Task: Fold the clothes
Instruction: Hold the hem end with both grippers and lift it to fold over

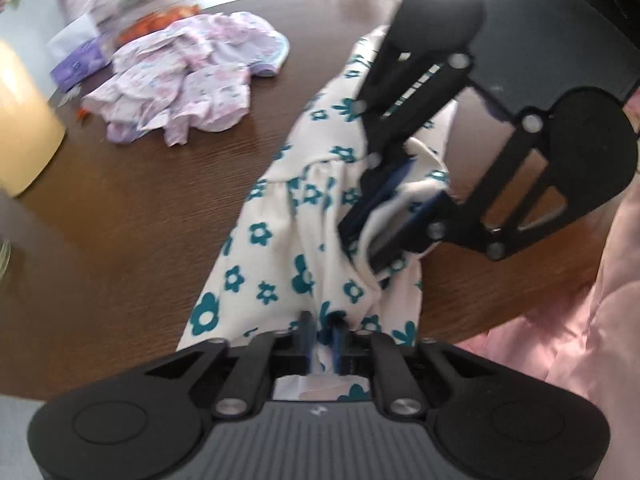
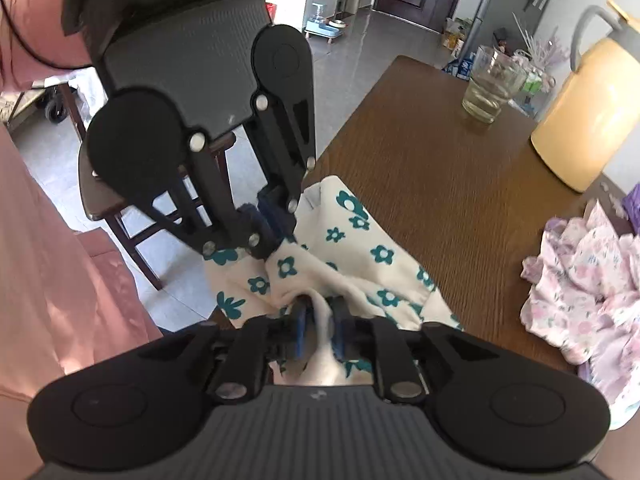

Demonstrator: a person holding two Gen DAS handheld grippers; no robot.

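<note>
Left wrist: floral garment [image 1: 280, 216] lies lengthwise away (bunched near fingers).

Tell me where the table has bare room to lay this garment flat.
Bare wood lies between the floral garment and the glass, bordered by the yellow jug. Crowded beside the crumpled pink clothes and around both hand-held grippers.

Cream dress [image 1: 280, 216] with teal flowers; pink-lilac floral garment [image 1: 188, 80]; brown table [image 1: 132, 208].

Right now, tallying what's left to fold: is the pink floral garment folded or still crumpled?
Crumpled. The pink floral garment lies in a rumpled heap on the table, apart from the teal-flowered garment between both grippers.
</note>
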